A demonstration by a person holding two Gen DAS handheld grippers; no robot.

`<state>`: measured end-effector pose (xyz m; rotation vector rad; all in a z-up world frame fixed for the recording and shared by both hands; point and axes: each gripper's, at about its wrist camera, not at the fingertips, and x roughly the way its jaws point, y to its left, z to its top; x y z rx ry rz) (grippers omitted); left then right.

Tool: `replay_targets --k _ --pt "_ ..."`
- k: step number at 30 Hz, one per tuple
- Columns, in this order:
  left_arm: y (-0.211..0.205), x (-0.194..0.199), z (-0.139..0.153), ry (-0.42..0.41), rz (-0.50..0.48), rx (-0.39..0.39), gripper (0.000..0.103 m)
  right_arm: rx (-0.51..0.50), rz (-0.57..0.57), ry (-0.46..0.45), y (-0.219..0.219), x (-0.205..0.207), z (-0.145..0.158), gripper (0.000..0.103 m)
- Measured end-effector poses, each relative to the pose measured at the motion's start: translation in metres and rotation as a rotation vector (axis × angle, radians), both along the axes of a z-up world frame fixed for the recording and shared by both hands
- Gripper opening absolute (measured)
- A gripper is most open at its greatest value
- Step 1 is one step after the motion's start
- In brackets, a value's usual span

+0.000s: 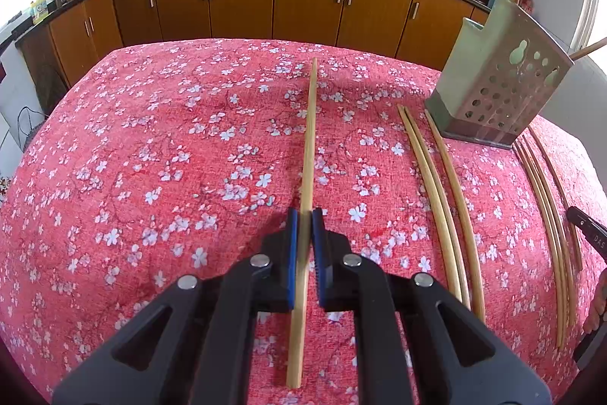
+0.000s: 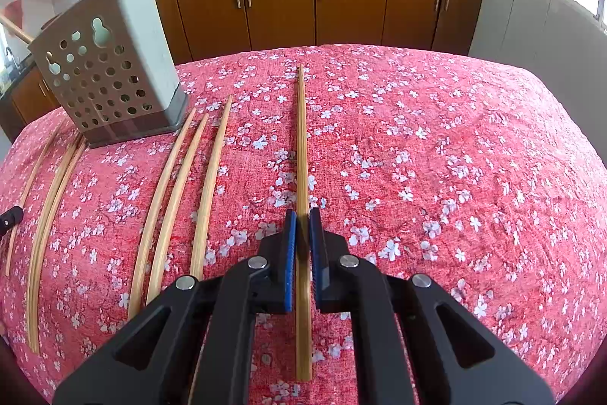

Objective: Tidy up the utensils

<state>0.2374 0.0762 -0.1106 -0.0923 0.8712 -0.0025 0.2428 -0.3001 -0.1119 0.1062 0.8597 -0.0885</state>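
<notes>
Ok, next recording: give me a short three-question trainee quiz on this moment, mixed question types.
1. True or false: each gripper is shut on a chopstick.
2. Multiple choice: in the right wrist view, where does the perforated utensil holder stand relative to the right gripper? A) upper left B) upper right C) directly behind it
3. Short answer: what covers the table?

Key
1. True: the left gripper clamps the left-held chopstick and the right gripper clamps the right-held chopstick.
2. A
3. A red cloth with white blossoms, with more loose chopsticks lying on it.
</notes>
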Motion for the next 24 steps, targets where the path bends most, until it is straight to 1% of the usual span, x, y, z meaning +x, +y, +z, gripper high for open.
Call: replay_targets --k 24 --pt "0.0011 0.0016 0.0020 0.000 0.000 -0.001 0.012 0.002 0.000 -0.001 -0.0010 0.0008 -0.0002 0.008"
